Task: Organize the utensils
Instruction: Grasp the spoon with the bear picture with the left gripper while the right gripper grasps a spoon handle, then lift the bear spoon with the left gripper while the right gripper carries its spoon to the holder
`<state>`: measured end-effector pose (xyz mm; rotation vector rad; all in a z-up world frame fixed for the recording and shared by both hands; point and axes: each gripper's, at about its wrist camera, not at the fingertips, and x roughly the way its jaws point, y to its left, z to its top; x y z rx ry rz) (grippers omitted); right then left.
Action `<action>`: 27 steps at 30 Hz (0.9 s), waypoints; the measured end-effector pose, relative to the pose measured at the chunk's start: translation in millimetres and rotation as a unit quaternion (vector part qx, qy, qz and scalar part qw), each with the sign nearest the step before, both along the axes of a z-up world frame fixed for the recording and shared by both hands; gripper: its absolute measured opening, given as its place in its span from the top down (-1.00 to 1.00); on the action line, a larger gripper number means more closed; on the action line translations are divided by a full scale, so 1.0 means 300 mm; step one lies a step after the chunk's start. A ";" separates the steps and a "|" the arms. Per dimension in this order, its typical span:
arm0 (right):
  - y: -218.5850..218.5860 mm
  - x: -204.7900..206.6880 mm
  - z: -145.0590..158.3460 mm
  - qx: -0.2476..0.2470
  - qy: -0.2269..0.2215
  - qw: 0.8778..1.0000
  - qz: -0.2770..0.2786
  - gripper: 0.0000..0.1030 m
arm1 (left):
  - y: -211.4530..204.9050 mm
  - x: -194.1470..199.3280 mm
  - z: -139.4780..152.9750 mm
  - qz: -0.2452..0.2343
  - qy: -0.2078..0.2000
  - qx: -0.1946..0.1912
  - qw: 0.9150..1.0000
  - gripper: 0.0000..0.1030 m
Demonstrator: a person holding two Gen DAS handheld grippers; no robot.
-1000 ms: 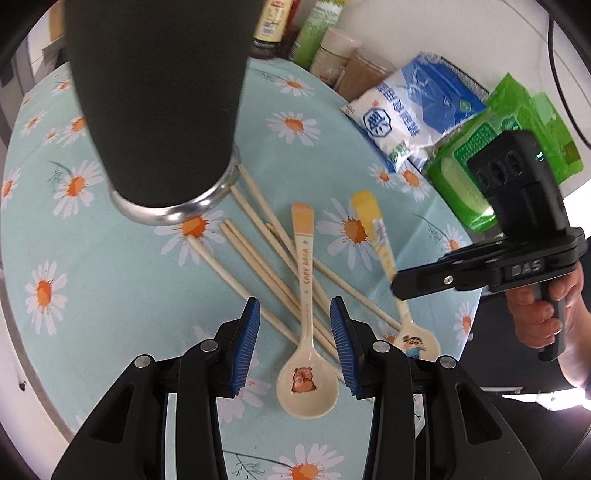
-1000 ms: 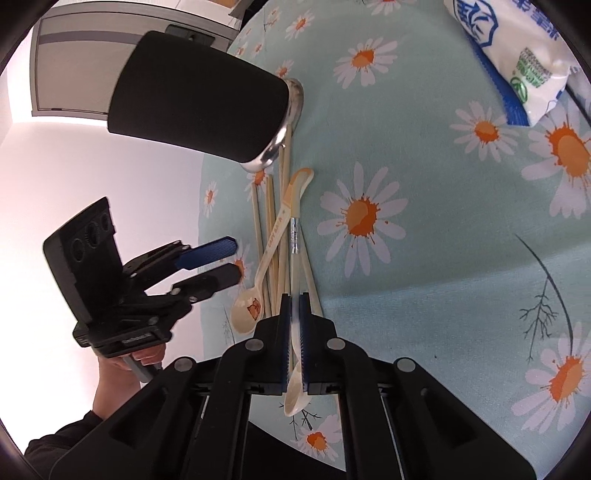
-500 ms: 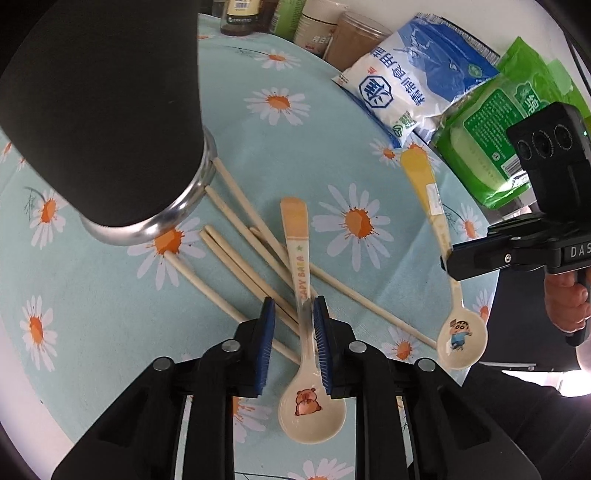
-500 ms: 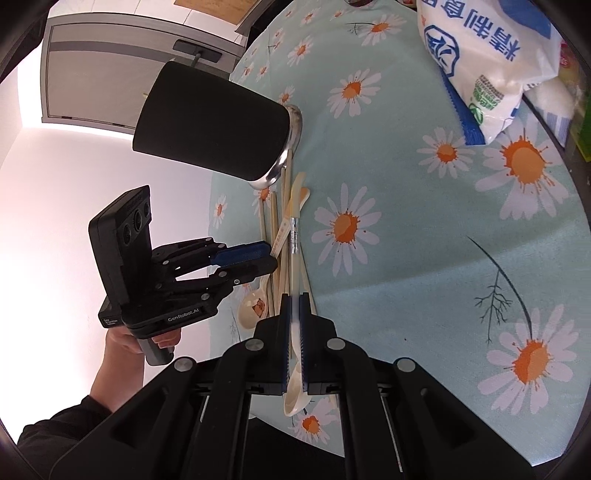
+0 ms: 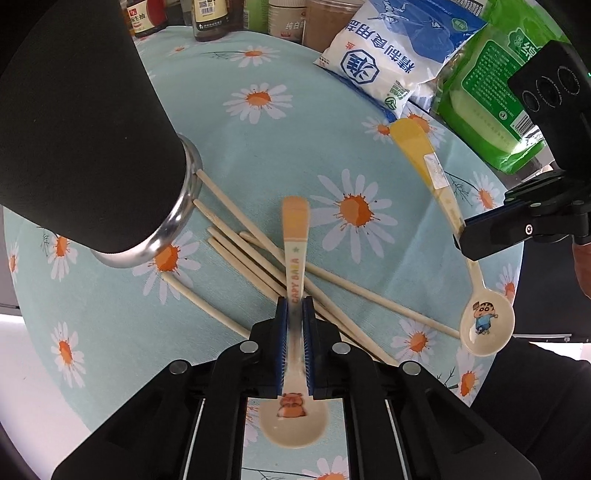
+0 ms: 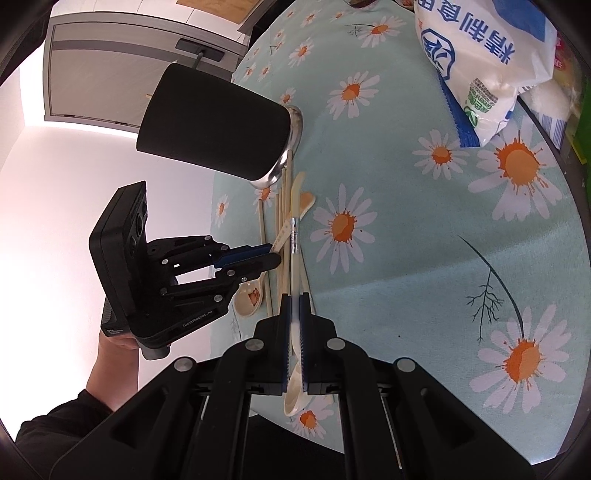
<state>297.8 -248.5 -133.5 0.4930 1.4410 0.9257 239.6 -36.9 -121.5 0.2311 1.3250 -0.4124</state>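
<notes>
Both tongs are seen closed on spoon handles: the left tongs [image 5: 294,343] are clamped on the capybara spoon [image 5: 294,266], and the right tongs [image 6: 294,339] are clamped on the cartoon-boy spoon [image 5: 485,325]. The capybara spoon's handle is gripped between the blue pads [image 5: 282,345] near the bowl end, so that the bowl lies behind the fingertips and the orange-tipped handle end is pointed forward, away from the left tongs. The cartoon-boy spoon is held by its handle in the same way, with the bowl behind the pads of the right tongs and the yellow handle end reaching toward the packets; whether either spoon is lifted clear of the surface cannot be told. Beneath and beside the capybara spoon, wooden chopsticks [image 5: 236,218] are spread loosely on the daisy-print surface [image 5: 258,99]. Their far ends are found close to the metal rim of a black utensil holder [image 5: 85,140], which stands left of the spoons. At the surface's far edge a blue-and-white packet [image 5: 388,59], a green packet [image 5: 491,92] and some bottles [image 5: 210,18] are seen.
</notes>
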 end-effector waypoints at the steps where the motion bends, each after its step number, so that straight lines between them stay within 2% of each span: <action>1: 0.001 -0.002 0.004 0.001 -0.001 1.000 0.002 0.89 | 0.002 0.002 0.004 0.006 -0.003 -0.005 1.000 0.87; 7: 0.024 -0.007 0.022 0.003 -0.009 1.000 0.012 0.89 | 0.029 -0.019 0.035 0.022 -0.013 -0.019 0.999 0.87; 8: 0.028 -0.007 0.025 0.004 -0.011 1.000 0.013 0.89 | 0.067 -0.037 0.046 0.024 -0.016 -0.022 0.999 0.87; 15: 0.085 -0.006 0.059 0.006 -0.028 0.999 0.028 0.89 | 0.117 -0.105 0.101 0.054 -0.047 -0.049 0.996 0.87; 27: 0.197 -0.033 0.140 0.001 -0.068 0.996 0.063 0.89 | 0.284 -0.236 0.187 0.131 -0.103 -0.113 0.980 0.87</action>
